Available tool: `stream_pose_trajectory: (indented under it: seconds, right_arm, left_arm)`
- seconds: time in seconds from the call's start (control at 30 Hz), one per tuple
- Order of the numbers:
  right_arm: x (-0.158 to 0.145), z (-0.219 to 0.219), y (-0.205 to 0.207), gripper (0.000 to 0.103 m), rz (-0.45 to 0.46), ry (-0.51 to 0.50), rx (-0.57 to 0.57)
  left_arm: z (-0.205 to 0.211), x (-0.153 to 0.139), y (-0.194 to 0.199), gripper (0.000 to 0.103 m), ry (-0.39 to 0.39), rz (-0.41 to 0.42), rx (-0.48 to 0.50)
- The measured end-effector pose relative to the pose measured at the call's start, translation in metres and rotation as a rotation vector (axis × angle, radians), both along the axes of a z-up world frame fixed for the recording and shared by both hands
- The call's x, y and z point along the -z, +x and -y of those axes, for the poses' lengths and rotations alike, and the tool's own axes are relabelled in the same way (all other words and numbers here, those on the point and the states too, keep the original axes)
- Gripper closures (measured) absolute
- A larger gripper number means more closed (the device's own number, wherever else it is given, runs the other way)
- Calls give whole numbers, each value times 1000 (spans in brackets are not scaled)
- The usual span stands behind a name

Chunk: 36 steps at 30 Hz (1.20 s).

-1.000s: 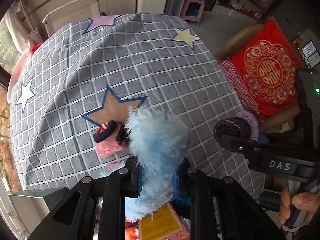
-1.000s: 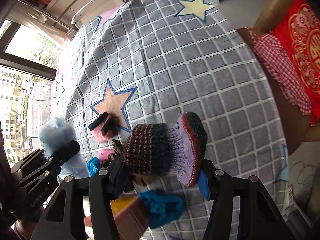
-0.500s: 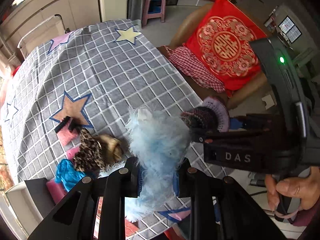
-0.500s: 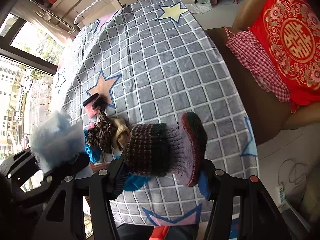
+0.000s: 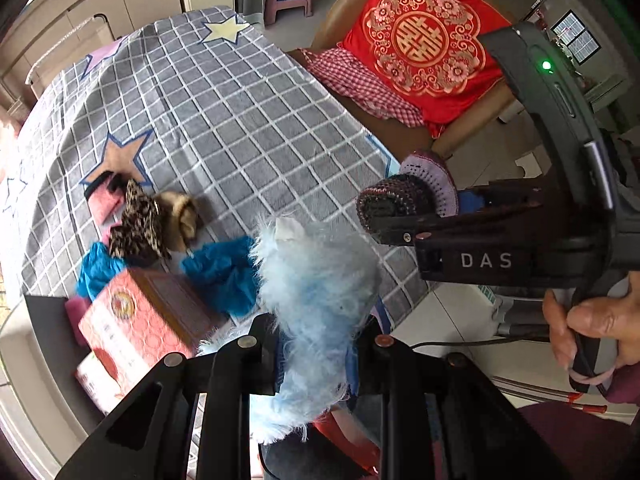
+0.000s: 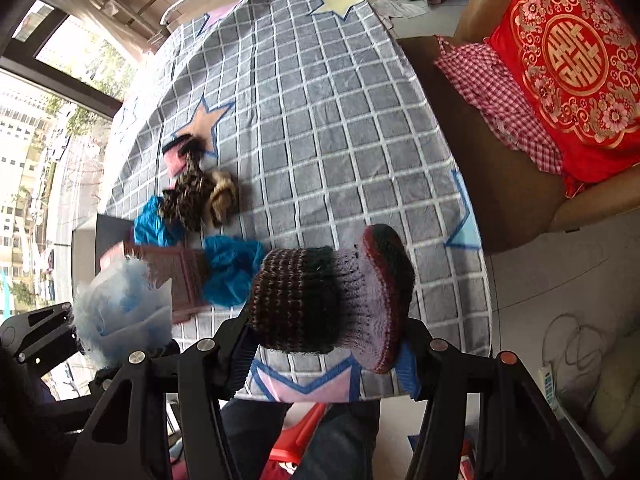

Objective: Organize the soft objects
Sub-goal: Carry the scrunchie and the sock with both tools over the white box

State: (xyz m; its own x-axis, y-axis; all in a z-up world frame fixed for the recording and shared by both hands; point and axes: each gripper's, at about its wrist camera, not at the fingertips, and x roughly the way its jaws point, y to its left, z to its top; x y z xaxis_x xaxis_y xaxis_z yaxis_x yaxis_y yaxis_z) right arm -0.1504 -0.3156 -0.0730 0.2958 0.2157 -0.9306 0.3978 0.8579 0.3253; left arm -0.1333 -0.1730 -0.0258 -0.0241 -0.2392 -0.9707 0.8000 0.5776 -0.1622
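Both carried back off the tabletop (image 5: 248, 128) edge (sorting underway): left gripper (image 5: 316, 344) clamped on blue fluffy toy (image 5: 316, 280), right gripper (image 6: 324, 344) part-open, gripping knitted cuff (image 6: 324, 300).

left claw (image 5: 316, 344): clamped, pointing down | right claw (image 6: 324, 344): clamped, pointing down

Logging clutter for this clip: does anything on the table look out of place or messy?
Yes. Soft items lie jumbled: a leopard-print piece overlaps blue fabric beside a red box overhanging the table edge.
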Motion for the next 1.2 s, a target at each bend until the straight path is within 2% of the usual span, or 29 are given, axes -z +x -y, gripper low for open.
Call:
stream_pose_trajectory:
  seconds: [0.2,0.43,0.83,1.2]
  right_arm:
    - [12,-32,-17,44,-33,17,-26]
    - [20,-102,-21,44,-63,30,-69]
    - [-1,-234,2,44,-44,-16,-232]
    - [-24,-306,41,44,11,-77,-361]
  left_arm:
    - [-39,7,-10,78,-4,-17,4]
    - [-115,12,-7,78,1,-39,-36]
    - [-233,1,31,78,-9,17,-246]
    - [-307,-6,54,78,-23,69,-417]
